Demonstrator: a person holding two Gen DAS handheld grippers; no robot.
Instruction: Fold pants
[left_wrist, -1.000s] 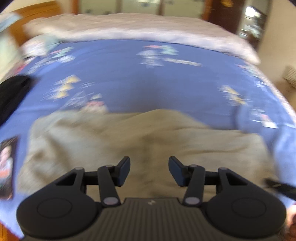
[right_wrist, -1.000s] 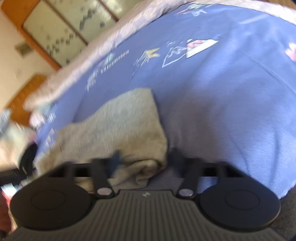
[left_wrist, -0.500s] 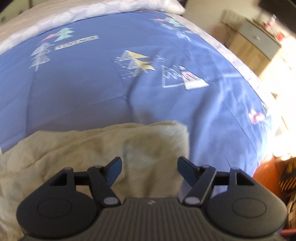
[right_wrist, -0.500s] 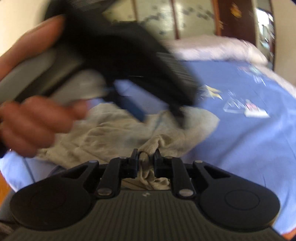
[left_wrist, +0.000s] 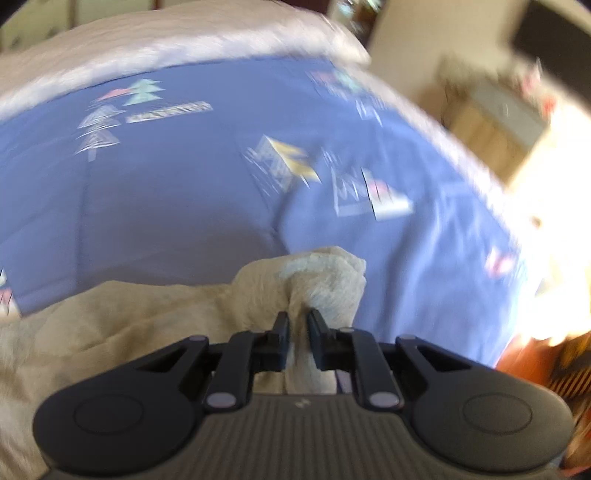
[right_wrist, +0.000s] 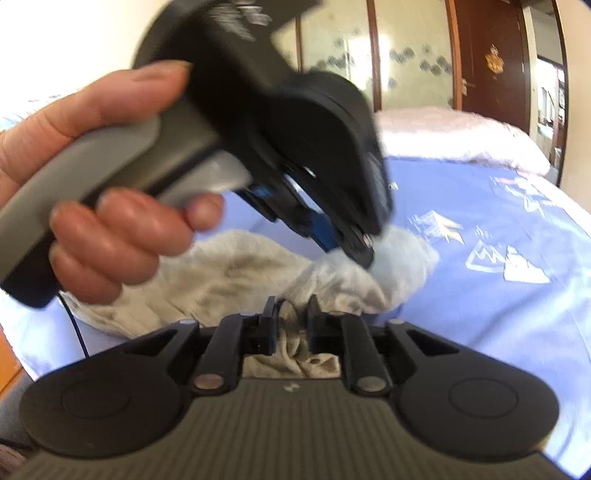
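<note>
— Where are the pants (left_wrist: 325, 280) now?

— Bunched on the blue bedspread (left_wrist: 166, 192), towards its near edge, the beige cloth trailing off to the left in the left wrist view. A corner of them is pinched up into a knot in the left gripper (left_wrist: 297, 325), whose jaws are closing with only a thin fold of cloth between the pads.

— That's new?

— Yes — half a second ago those jaws stood wide apart above the flat cloth, gripping nothing. Now the fabric is gathered and lifted off the spread.

— And the other side?

— The right gripper (right_wrist: 291, 308) has a wad of the same pants (right_wrist: 236, 273) between its fingers; the jaws are easing open slightly, yet the pads are on the cloth as they were half a second ago. In its view the left hand (right_wrist: 107, 206) and its gripper (right_wrist: 364, 251) fill the upper left, closer and larger than before, the tips pressed into a raised corner of the pants.

— The surroundings?

— The spread carries pale printed triangles and lettering, with a white quilt (right_wrist: 454, 133) along the far edge of the bed. Beyond stand frosted wardrobe panels (right_wrist: 410, 55) and a dark wooden door (right_wrist: 491, 62); a blurred wooden cabinet (left_wrist: 491, 125) sits off the bed's right edge
</note>
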